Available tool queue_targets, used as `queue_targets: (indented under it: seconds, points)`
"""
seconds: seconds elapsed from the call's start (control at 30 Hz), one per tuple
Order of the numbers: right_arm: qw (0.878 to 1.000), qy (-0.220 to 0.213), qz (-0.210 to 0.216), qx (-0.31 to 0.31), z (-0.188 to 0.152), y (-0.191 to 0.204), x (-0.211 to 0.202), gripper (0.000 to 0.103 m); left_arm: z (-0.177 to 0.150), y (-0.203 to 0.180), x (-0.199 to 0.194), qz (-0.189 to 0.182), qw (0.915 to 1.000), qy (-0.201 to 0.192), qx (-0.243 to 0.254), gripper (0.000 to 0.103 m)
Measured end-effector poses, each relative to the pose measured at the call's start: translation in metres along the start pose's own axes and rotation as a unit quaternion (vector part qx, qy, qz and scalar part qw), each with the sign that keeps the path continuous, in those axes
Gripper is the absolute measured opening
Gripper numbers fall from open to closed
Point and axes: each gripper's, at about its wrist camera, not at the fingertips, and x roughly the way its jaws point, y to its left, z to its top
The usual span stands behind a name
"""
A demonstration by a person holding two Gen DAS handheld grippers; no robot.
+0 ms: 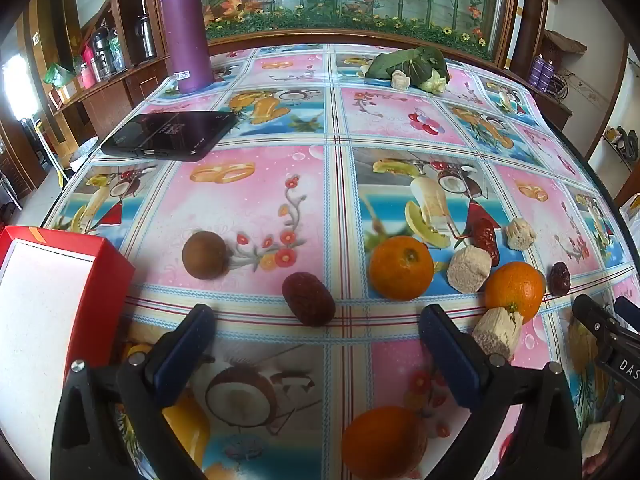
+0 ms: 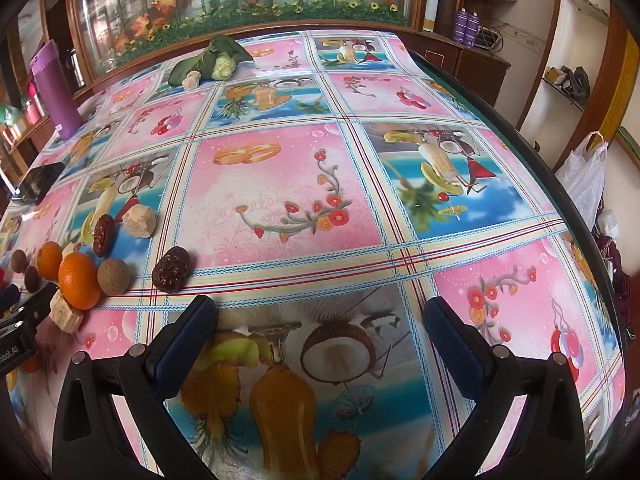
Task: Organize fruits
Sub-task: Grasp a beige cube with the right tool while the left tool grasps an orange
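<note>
In the left wrist view my left gripper [image 1: 316, 315] is open just above the printed tablecloth [image 1: 256, 200]. A wrinkled red date [image 1: 308, 298] lies right ahead of its fingertips, untouched. A brown round fruit [image 1: 205, 255] sits to the date's left. Two oranges [image 1: 401, 267] [image 1: 515, 290] lie to the right, a third orange [image 1: 382, 442] under the gripper. Beige chunks [image 1: 469, 268] and more dates [image 1: 486, 236] are mixed in. My right gripper [image 2: 320, 308] is open over bare cloth, with the fruit cluster [image 2: 79, 286] and a date [image 2: 172, 268] to its left.
A red box with a white top [image 1: 48, 300] stands at the near left. A black phone [image 1: 170, 140], a purple bottle [image 1: 186, 28] and leafy greens [image 1: 412, 66] lie farther back. The table's right edge [image 2: 568, 196] is close, a plastic bag [image 2: 584, 176] hanging beyond it.
</note>
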Motion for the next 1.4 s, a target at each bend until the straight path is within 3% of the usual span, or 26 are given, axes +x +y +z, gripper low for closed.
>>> queue_targets:
  seconds: [0.23,0.33,0.57,0.7,0.83,0.93,1.0,1.07,1.17,1.33,1.4]
  points:
    - [1.0,-0.001,0.004,-0.004,0.002,0.001,0.0,0.103,0.0,0.0,-0.001,-0.002,1.0,0.001,-0.005,0.103]
    - [0.999,-0.007,0.03,-0.017,0.005,0.001,-0.007,0.103,-0.006,-0.003,-0.011,-0.012,0.9997,0.019,0.001,0.103]
    - [0.99,-0.078,0.11,-0.03,-0.016,-0.023,-0.076,0.103,-0.039,0.003,-0.1,0.012,0.9924,-0.079,0.093,0.103]
    - [0.985,-0.082,0.143,-0.055,-0.034,-0.019,-0.096,0.103,-0.064,0.012,-0.118,0.008,0.9906,-0.086,0.106,0.103]
    - [0.982,-0.063,0.16,-0.081,-0.054,-0.01,-0.103,0.102,-0.08,0.018,-0.121,-0.017,0.9931,-0.083,0.081,0.103]
    - [0.981,-0.054,0.158,-0.099,-0.062,-0.001,-0.101,0.095,-0.084,0.02,-0.119,-0.025,0.994,-0.077,0.073,0.103]
    - [0.981,-0.046,0.158,-0.105,-0.065,0.004,-0.098,0.08,-0.086,0.02,-0.121,-0.025,0.994,-0.076,0.074,0.103]
    - [0.981,-0.037,0.161,-0.104,-0.065,0.008,-0.093,0.078,-0.087,0.022,-0.12,-0.028,0.9942,-0.076,0.07,0.103]
    - [0.979,-0.027,0.171,-0.107,-0.064,0.015,-0.087,0.065,-0.086,0.025,-0.12,-0.028,0.9948,-0.074,0.065,0.103]
    - [0.979,-0.003,0.167,-0.114,-0.063,0.024,-0.077,0.052,-0.081,0.029,-0.118,-0.032,0.9955,-0.068,0.058,0.103]
    - [0.979,0.009,0.166,-0.116,-0.065,0.026,-0.072,0.039,-0.076,0.028,-0.117,-0.03,0.9955,-0.067,0.06,0.103]
